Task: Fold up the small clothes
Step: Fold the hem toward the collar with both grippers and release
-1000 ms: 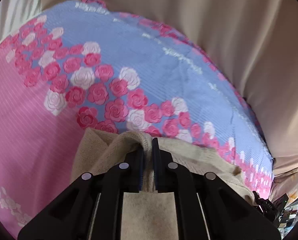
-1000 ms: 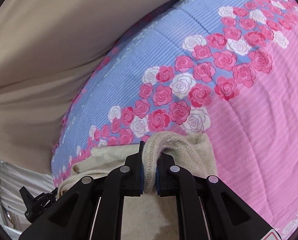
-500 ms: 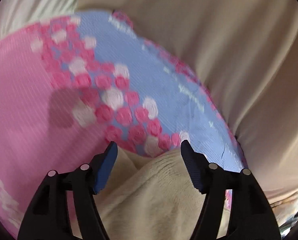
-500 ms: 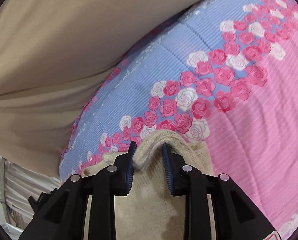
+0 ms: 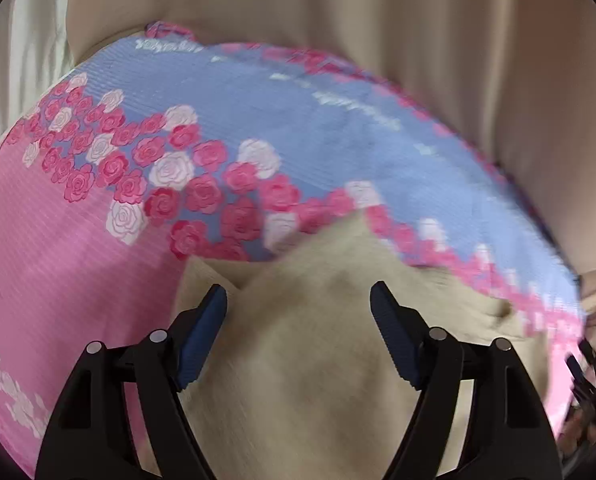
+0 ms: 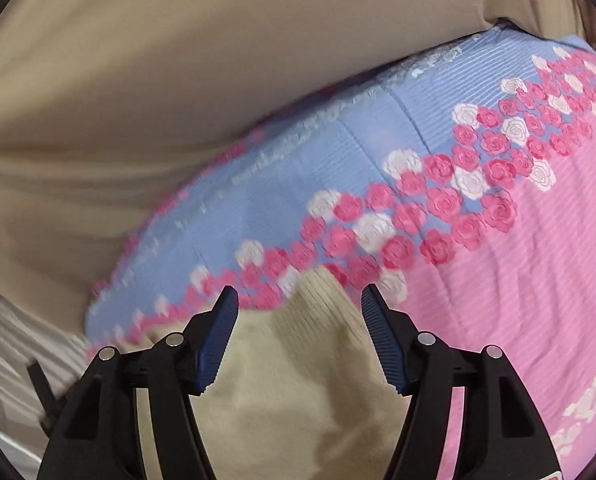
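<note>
Left claw (image 5: 298,304): released, blue ribbed pads spread wide, jaws just opened. Nothing is pinched; the beige knitted garment (image 5: 318,360) lies under and between the pads, not pressed by them.

Right claw (image 6: 300,306): likewise released, jaws just opened, with a ribbed beige edge of the same garment (image 6: 314,344) seen in the gap, untouched by the pads.

The garment is laid on the pink and blue quilted bed cover with a band of printed red and white roses (image 5: 78,260), its far edge reaching that rose band. Beyond the cover, plain tan draped fabric (image 5: 418,32) fills the background; what it belongs to cannot be told. Both views are motion-blurred, so the fold lines are hard to read.

Judged step: a fold has been set down and let go; the next grasp is to be chosen.

To be done well:
- The claws should be lifted straight off, so the knit is not snagged by the ribbed pads and dragged open.
- The laid fold should be checked for squareness before re-gripping; the visible far edge looks peaked, not flat.
- The next pinch should be taken at two corners of one edge, both layers caught.
- The edge should be carried low and level, then laid, not dropped.
</note>
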`<state>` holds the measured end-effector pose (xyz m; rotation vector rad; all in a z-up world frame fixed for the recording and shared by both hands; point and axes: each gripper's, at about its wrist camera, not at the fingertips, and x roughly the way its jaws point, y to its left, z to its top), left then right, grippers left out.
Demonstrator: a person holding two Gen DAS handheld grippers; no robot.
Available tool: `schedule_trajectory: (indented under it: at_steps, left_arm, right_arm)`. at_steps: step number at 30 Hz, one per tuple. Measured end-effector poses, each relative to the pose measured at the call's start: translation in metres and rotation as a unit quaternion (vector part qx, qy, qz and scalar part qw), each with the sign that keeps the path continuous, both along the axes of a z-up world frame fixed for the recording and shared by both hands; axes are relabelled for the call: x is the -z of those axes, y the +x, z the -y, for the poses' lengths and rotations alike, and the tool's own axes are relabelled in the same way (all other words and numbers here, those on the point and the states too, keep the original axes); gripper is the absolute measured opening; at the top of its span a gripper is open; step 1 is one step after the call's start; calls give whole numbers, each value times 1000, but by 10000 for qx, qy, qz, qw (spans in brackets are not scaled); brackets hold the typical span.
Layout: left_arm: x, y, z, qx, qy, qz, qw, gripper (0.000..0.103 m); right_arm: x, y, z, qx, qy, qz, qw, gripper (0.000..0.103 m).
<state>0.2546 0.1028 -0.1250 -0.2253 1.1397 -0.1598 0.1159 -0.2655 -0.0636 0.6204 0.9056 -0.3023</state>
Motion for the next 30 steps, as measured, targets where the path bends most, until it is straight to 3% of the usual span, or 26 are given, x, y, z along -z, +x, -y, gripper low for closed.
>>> schedule_trajectory:
  at_steps: [1, 2, 4, 5, 6, 9, 12, 13, 15, 16, 19, 21, 24, 27, 29, 30]
  left_arm:
    - [7, 5, 2, 52, 80, -97, 9999, 66]
    - [14, 8, 3, 174, 91, -147, 9997, 45]
    - [20, 10, 6, 448, -1, -188, 9988, 16]
    - [18, 9, 7, 506, -60, -128, 9986, 12]
    - [15, 8, 7, 513, -45, -34, 9987, 11]
    - [0, 5, -4, 308, -156, 269, 9990, 10]
    - [0, 12, -19, 17, -337, 188, 9993, 10]
    - [9, 17, -20, 18, -336, -9, 9994, 11]
    - [28, 23, -19, 73, -298, -385, 9988, 16]
    - [30, 23, -20, 31, -278, -380, 9989, 17]
    - [1, 7, -37, -147, -766, -52, 9969, 17]
    - [-20, -13, -46, -191, -1072, 251, 9937, 19]
    - [-36, -40, -21, 466, -1070, 419, 9923, 27]
    - [-8, -58, 22, 1029, -851, -78, 9910, 31]
    - [15, -61, 31, 979, -548, -346, 9931, 30]
    - [21, -63, 29, 915, -570, -312, 9937, 30]
  right_arm:
    - [7, -1, -1, -24, -25, -162, 9999, 63]
    - [17, -4, -3, -39, 37, -276, 9996, 60]
    - [29, -9, -6, -99, 130, -329, 9993, 51]
    - [32, -9, -8, -183, 75, -393, 9990, 35]
    - [36, -6, -11, -293, 5, -459, 9985, 14]
    - [19, -7, -15, -405, -214, -166, 9988, 9]
    - [5, -9, -9, -277, -221, 172, 9992, 9]
    - [12, -6, -7, -254, -242, 10, 9994, 9]
    - [47, 6, 0, -345, -130, -717, 9967, 11]
    - [47, 4, 1, -317, -178, -657, 9972, 9]
    - [8, -10, -17, -86, -839, -213, 9962, 20]
    - [-16, -14, -42, -550, -892, 206, 9943, 22]
    - [-8, 4, -89, -1395, -410, 119, 9893, 17]
    - [25, 25, -145, -2170, -348, -189, 9754, 11]
    - [48, 35, -161, -2394, -615, -504, 9677, 7]
    - [54, 35, -155, -2302, -758, -619, 9682, 1]
